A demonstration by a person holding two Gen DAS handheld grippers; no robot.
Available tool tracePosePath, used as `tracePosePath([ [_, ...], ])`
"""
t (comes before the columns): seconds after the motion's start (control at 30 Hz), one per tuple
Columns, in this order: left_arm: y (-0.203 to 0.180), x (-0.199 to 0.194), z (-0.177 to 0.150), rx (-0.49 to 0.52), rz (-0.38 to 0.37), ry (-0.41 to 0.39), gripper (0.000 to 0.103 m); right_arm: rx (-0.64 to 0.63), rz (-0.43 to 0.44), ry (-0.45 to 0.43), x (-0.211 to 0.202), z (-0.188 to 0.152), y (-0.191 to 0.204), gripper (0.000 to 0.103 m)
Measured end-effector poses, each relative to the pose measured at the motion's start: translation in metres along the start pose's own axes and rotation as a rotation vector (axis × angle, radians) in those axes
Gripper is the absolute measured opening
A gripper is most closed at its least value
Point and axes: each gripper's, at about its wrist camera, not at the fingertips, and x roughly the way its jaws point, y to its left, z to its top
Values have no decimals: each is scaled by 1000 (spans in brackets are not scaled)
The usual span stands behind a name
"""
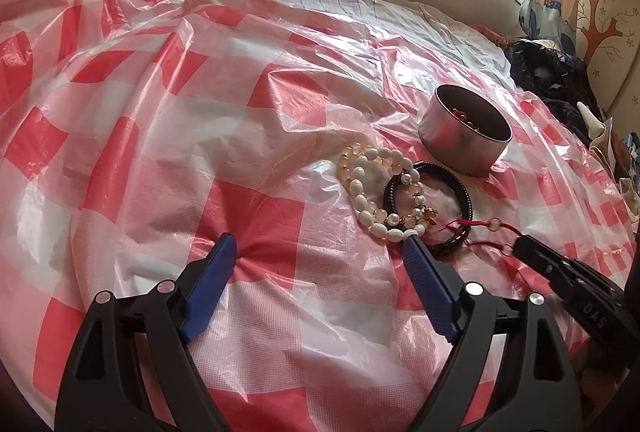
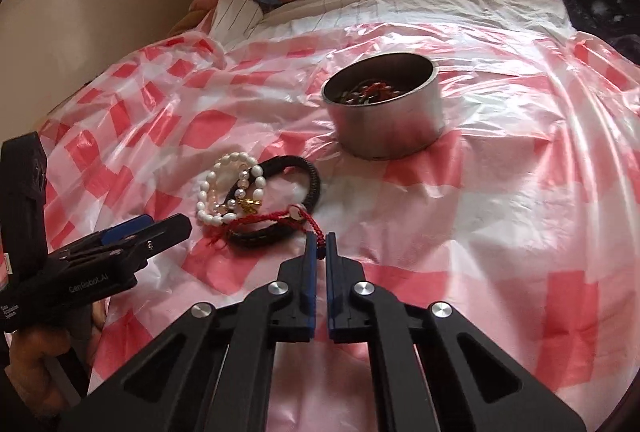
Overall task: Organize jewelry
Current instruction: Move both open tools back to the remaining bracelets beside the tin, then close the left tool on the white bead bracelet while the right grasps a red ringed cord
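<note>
The right gripper [image 2: 320, 238] was clamped on the red cord [image 2: 294, 218]; the left gripper [image 1: 318, 246] gaped empty. Just ahead lay the bracelets [image 2: 236, 188], still unsorted; beyond, the tin [image 2: 386, 114] already held some jewelry.

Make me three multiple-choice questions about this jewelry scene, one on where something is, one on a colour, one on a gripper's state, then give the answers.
1. Where does the round metal tin stand?
A. beyond the bracelet pile
B. between the left gripper's fingers
C. on the pillow

2. What colour is the cord in the right gripper?
A. green
B. red
C. yellow

3. How is the left gripper?
A. shut on the white bead bracelet
B. shut on the tin
C. open, holding nothing

Answers: A, the tin sits farther off than the bracelets on the checked plastic sheet; B, the pinched braided cord is red; C, its blue fingers stand wide apart over bare sheet.
</note>
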Motion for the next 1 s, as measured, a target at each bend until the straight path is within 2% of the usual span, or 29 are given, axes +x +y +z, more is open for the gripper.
tracePosePath([
  [0.1,-4,1,-1,16,13,4,83,102,-23,-34,-17,-5,-22,4],
  [0.2,-4,1,-1,23,15,3,83,96,-49,-2,-12,-7,-21,6],
  [0.27,-1,-1,0,11,-1,-6,83,76,-52,-22,-15,-7,-18,26],
  [0.3,0,-3,0,2,-7,-14,83,66,-66,-49,-20,-5,-16,43],
  [0.33,1,-6,0,-6,-5,-24,83,57,-69,-61,-22,-4,-15,47],
  [0.43,-3,-20,4,10,20,-92,83,0,-80,-43,-20,3,-8,47],
  [0.5,-15,-26,12,80,37,-125,83,-57,-82,-11,-13,7,-1,49],
  [0.53,-21,-26,16,124,43,-129,83,-100,-89,17,-7,8,4,53],
  [0.67,-38,-14,34,239,57,-112,83,-169,-102,106,18,2,14,55],
  [0.8,-41,10,43,282,80,-43,82,-149,-97,104,23,-2,11,53],
  [0.83,-41,16,44,285,84,-25,80,-144,-95,104,23,-2,10,53],
  [0.87,-41,22,44,286,82,-2,72,-143,-94,105,24,-3,9,53],
  [0.9,-41,29,44,287,79,31,59,-143,-95,105,24,-4,9,53],
  [0.93,-41,34,43,291,76,51,55,-146,-98,105,25,-3,11,53],
  [1.0,-44,34,40,318,56,62,32,-152,-105,103,25,-4,12,53],
])
